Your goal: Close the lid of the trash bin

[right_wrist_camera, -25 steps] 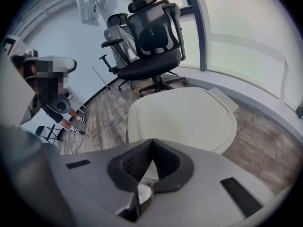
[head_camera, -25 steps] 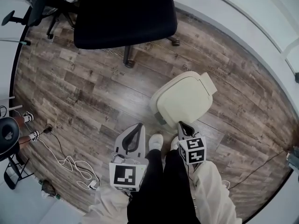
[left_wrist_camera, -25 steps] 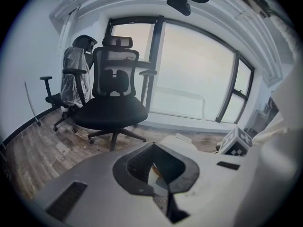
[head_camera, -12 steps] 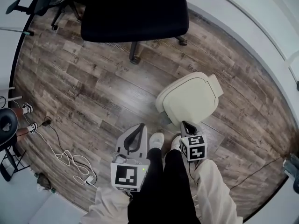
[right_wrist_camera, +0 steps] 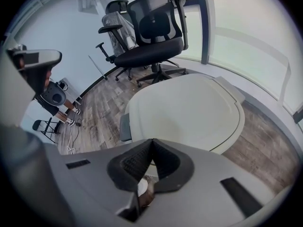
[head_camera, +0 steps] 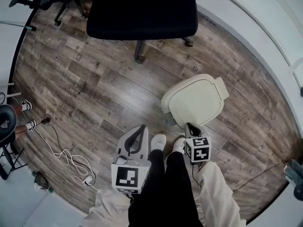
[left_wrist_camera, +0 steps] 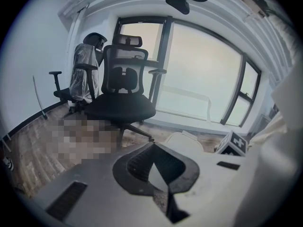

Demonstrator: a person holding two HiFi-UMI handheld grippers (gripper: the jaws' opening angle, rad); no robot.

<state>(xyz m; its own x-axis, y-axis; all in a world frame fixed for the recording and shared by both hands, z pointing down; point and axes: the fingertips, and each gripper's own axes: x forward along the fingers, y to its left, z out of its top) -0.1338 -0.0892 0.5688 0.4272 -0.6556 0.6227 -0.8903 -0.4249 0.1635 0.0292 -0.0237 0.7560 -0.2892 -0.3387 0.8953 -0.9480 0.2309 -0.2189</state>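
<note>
Open wood floor [head_camera: 94, 89] around closed-lid trash bin [head_camera: 195, 100]; jaws of left gripper [head_camera: 141, 128], right gripper [head_camera: 189, 126] together.

The bin [head_camera: 194, 100] stands on the floor [head_camera: 94, 89], just ahead of the person's shoes [head_camera: 158, 142]. The chair [head_camera: 142, 11] is behind it, to the left. Cables [head_camera: 66, 161] lie far left.

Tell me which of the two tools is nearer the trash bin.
The right tool: its tip sits by the trash bin's near edge, while the left tool points over bare wooden floor, farther off.
</note>
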